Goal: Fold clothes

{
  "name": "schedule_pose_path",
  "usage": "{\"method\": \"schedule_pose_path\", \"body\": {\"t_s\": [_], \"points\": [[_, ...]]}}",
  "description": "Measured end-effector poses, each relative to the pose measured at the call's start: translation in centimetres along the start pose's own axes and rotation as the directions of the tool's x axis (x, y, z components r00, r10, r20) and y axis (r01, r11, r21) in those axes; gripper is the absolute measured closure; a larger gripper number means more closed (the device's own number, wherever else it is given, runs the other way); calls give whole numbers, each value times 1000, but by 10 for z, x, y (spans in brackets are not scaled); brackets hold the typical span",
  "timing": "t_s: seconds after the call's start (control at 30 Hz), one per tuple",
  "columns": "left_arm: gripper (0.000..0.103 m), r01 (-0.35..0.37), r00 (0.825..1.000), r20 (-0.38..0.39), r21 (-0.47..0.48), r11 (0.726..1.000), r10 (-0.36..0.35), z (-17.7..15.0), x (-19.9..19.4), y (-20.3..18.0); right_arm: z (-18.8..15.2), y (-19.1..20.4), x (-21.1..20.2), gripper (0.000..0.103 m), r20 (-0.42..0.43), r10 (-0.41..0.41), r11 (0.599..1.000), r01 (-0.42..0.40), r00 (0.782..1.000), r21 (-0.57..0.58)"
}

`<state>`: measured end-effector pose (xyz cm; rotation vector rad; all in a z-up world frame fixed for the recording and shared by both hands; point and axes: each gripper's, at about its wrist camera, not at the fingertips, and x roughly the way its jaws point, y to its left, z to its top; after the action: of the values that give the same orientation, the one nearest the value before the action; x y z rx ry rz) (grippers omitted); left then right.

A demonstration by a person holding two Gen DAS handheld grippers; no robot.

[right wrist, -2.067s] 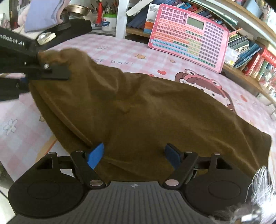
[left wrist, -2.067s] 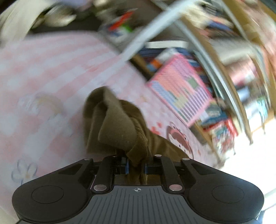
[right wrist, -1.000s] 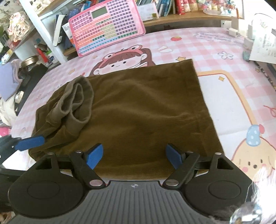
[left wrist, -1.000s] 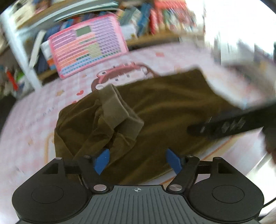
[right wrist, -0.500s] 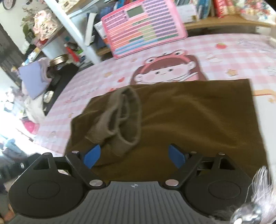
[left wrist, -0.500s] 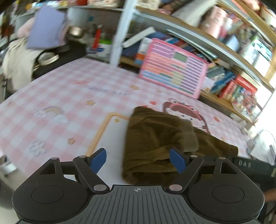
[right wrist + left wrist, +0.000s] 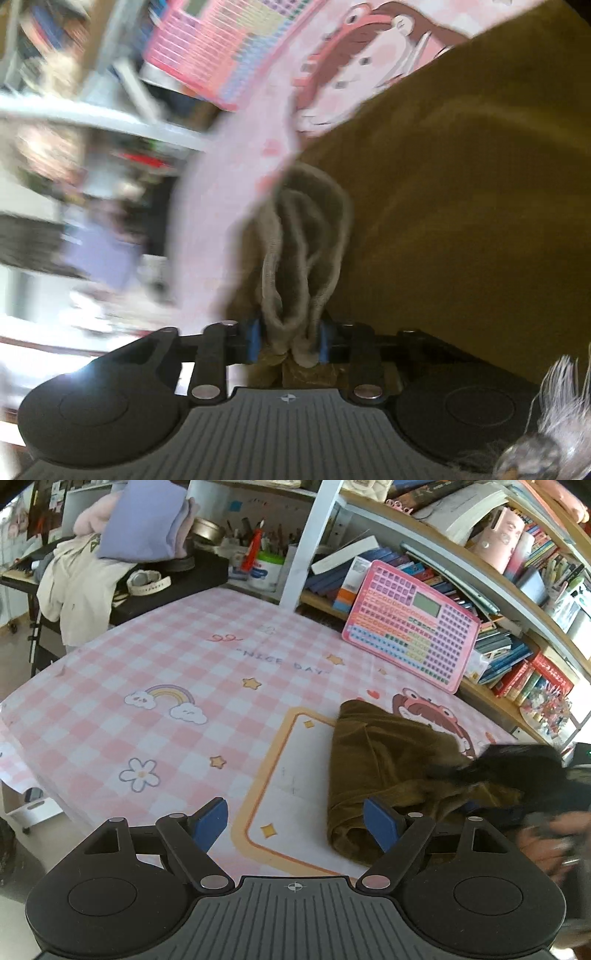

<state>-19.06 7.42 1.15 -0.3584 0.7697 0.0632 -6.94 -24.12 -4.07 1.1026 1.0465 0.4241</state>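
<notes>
Olive-brown garment [image 7: 388, 760] lying in a doubled-over heap on the pink checked tablecloth [image 7: 147, 672], just right of the white panel with the orange border [image 7: 295, 760] and below the cartoon girl print [image 7: 436, 709]. Not a tidy fold: one edge rolled thick, layers bunched.

Right gripper [image 7: 286, 341] clamped tight on the ribbed grey-green cuff [image 7: 306, 236], folds of it squeezed between the blue pads. Heavy blur in the right wrist view, so probably mid-swing with that cuff. Rest of the garment spread wide to the right of the cuff.

Left gripper [image 7: 295, 821] spread wide, gripping nothing, hanging over the panel's near edge, left of the heap. Blurry dark shape and a hand [image 7: 546, 842] at the garment's right side in the same view, too smeared to read.

Best guess on the step: carrying the cuff end across the body of the garment to lay a fold. Next move likely calls for setting the cuff down flat and square on the body, then letting go without dragging the layer back. Left side free to pin or smooth the rolled edge nearest the panel.
</notes>
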Motion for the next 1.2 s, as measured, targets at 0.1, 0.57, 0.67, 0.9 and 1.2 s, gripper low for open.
{"method": "schedule_pose_path", "body": {"t_s": [0.1, 0.57, 0.67, 0.9, 1.2], "points": [[20, 16, 1000, -2, 4, 1000, -16, 4, 4, 4, -6, -9, -15, 81, 32, 101, 991, -104, 994, 80], [20, 105, 992, -69, 45, 993, -101, 17, 29, -4, -9, -35, -15, 81, 119, 3, 994, -16, 993, 112], [20, 103, 993, -69, 38, 994, -100, 20, 31, -1, -8, -33, -19, 82, 142, 16, 996, -29, 990, 89], [20, 132, 988, -77, 18, 991, -131, 28, 40, -2, 2, -44, -9, 74, 156, -149, 989, 146, 976, 33], [20, 233, 964, -132, -4, 972, -232, 33, 71, -11, -15, -39, -54, 59, 256, -245, 964, 262, 935, -34]]}}
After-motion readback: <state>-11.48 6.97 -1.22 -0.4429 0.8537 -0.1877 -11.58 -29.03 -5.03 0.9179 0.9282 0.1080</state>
